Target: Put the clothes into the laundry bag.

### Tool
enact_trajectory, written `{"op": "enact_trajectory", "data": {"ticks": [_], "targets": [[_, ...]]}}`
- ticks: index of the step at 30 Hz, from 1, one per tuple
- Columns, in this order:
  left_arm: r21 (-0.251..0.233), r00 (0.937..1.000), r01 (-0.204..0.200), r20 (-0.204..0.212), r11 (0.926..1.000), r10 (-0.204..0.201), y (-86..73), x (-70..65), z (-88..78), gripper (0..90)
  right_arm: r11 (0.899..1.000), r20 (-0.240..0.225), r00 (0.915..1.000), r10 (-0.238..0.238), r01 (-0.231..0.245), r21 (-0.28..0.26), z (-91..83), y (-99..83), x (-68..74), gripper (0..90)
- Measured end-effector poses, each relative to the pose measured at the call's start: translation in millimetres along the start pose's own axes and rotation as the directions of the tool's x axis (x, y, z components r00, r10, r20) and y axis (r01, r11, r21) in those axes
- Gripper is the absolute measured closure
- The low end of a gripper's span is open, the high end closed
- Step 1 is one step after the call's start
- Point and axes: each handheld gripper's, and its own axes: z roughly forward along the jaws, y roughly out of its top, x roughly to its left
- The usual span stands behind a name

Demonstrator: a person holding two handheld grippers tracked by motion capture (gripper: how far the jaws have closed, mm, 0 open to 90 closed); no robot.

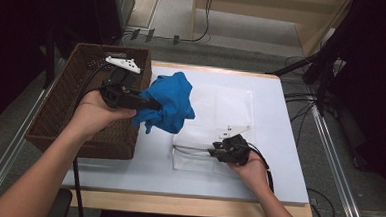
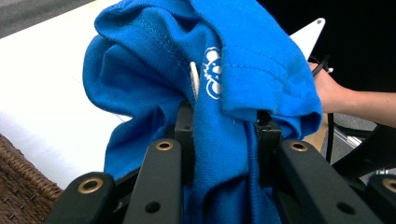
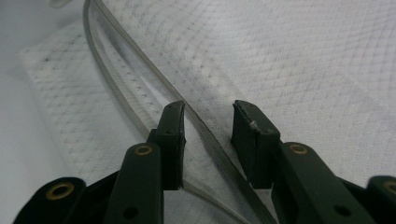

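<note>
A crumpled blue garment (image 1: 169, 102) with a small white print hangs over the left part of the table, bunched between the jaws of my left gripper (image 1: 153, 105), which is shut on it. In the left gripper view the blue garment (image 2: 233, 70) drapes over both pads of the left gripper (image 2: 223, 121). A white mesh bag (image 1: 220, 115) lies flat on the table. My right gripper (image 1: 213, 152) rests at the bag's near edge with its jaws apart. In the right gripper view the mesh bag's (image 3: 303, 56) grey edge band (image 3: 116, 70) runs between the pads of the right gripper (image 3: 208, 126), which do not press on it.
A brown wicker basket (image 1: 55, 111) stands at the table's left edge, right behind my left hand; its rim (image 2: 18, 186) is seen low in the left gripper view. The white table top (image 1: 278, 158) extends to the right. Cables lie on the floor beyond.
</note>
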Motion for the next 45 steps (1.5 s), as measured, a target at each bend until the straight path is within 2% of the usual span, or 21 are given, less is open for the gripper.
{"op": "enact_trajectory", "data": {"ticks": [3,6,11,15,19,22,26,32,45], "targets": [[-0.003,1.0,0.001,0.005,1.0,-0.001,-0.8,0.5,1.2,71.3,1.0,-0.003,0.9999,-0.016,0.016,0.004,5.0,-1.7,-1.2,65.0],[-0.005,0.9999,0.009,0.009,0.9999,-0.009,-2.1,1.1,3.1,71.3,0.999,0.016,0.9991,-0.038,0.038,-0.025,8.2,-3.1,-0.7,66.5],[-0.001,0.9998,0.013,0.017,0.9999,-0.013,-4.3,0.8,5.4,71.3,0.997,0.037,0.9975,-0.06,0.062,-0.054,11.2,-3.9,-0.2,76.3],[0.002,0.9997,0.012,0.02,0.9999,-0.012,-5.6,0.2,6.5,71.3,0.998,0.042,0.9987,-0.028,0.03,-0.061,12.7,-2.7,-3.3,88.4],[-0.001,0.9996,0.013,0.026,0.9999,-0.013,-7.2,-0.8,6.7,71.3,0.998,0.015,0.9993,0.034,-0.033,-0.054,12.8,-0.5,-8.2,89.8],[-0.004,0.9995,0.01,0.03,0.9999,-0.01,-7.8,-2.8,6.3,71.3,0.998,0.011,0.9986,0.053,-0.052,-0.04,11.0,1.7,-8.2,90.0],[-0.014,0.9992,-0.004,0.039,0.9999,0.005,-7.9,-10.2,3.3,71.3,0.994,0.008,0.9971,0.076,-0.075,-0.078,3.1,3.7,-9.6,90.0],[-0.025,0.9974,-0.032,0.063,0.9992,0.034,-9.5,-24.9,4.5,71.3,0.992,0.005,0.9969,0.078,-0.077,-0.097,-6.8,9.8,-11.2,90.0],[-0.026,0.9905,-0.058,0.123,0.998,0.061,-24.1,-51.5,15.1,71.3,0.987,-0.022,0.9942,0.105,-0.107,-0.117,-23.5,19.3,-14.1,90.0]]}}
